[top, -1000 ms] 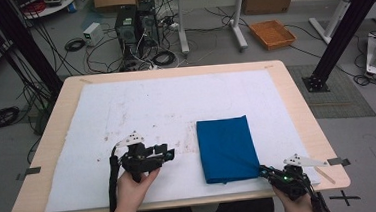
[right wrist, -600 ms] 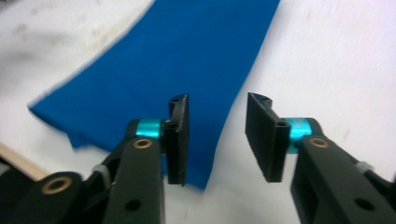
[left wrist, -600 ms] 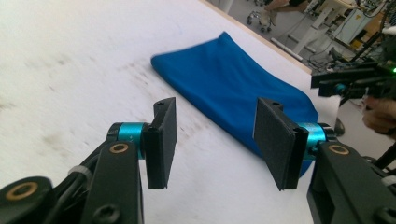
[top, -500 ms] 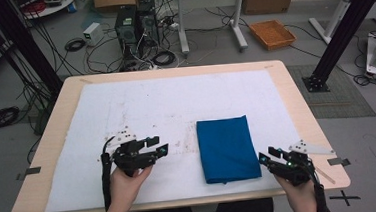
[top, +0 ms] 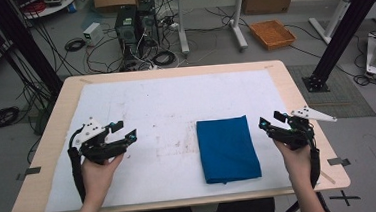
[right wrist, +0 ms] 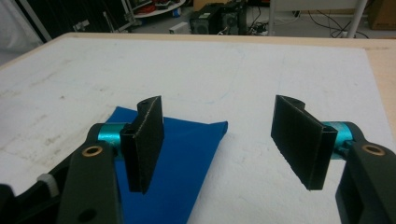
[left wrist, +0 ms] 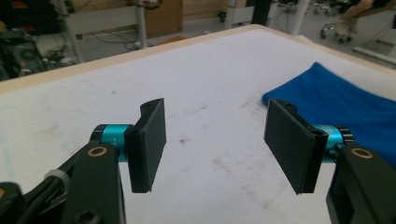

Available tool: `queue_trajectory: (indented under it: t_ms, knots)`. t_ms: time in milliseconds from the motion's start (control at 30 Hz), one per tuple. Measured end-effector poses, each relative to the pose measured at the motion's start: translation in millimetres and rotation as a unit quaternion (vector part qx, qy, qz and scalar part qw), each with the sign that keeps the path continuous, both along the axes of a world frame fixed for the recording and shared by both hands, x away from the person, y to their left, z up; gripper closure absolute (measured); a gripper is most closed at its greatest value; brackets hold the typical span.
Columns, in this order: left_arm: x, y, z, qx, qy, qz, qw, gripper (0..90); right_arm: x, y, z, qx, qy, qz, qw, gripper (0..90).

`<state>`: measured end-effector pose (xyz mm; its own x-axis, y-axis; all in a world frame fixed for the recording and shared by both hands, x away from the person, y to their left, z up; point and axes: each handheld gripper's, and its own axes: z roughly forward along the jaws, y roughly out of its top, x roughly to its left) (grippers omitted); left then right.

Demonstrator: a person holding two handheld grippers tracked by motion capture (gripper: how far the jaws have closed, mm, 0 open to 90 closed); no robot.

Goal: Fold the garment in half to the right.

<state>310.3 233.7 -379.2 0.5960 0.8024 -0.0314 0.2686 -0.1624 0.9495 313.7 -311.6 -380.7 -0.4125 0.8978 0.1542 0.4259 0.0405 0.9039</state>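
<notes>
A folded blue cloth (top: pixel 227 148) lies flat on the white mat (top: pixel 175 102), right of the middle. My left gripper (top: pixel 124 130) hovers at the mat's left side, well apart from the cloth, open and holding nothing. My right gripper (top: pixel 272 120) is just off the cloth's right edge, open and holding nothing. In the left gripper view the cloth (left wrist: pixel 345 100) lies at the right behind the open gripper (left wrist: pixel 217 142). In the right gripper view the cloth (right wrist: pixel 180 154) lies low behind the left jaw of the open gripper (right wrist: pixel 226 140).
The wooden table (top: pixel 301 103) shows a bare rim around the mat. The mat carries faint brown stains (top: pixel 173 144) near its middle. On the floor beyond the far edge stand computer towers (top: pixel 132 24), cables and an orange tray (top: pixel 272 33).
Both grippers have lifted and moved forward and outward from the near edge. The left one drifted left, away from the cloth. The right one rose beside the cloth's right edge.
</notes>
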Motion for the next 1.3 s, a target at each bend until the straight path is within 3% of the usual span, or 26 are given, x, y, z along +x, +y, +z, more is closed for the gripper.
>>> queue_trajectory:
  t_ms: [133,333,1300]
  knots:
    - [1.5,9.4,-1.4,0.014,-0.008,0.018,0.9997,38.8,-0.5,-5.6,-8.4,-0.006,0.011,-0.002,0.9999,34.6]
    - [1.0,12.7,-3.9,0.016,-0.011,0.025,0.9995,37.8,-0.2,-15.0,-7.1,-0.002,0.008,-0.014,0.9999,34.2]
    - [-0.3,8.5,-10.2,0.019,-0.005,0.018,0.9997,37.8,6.0,-15.7,-11.0,0.001,0.015,-0.017,0.9998,32.7]
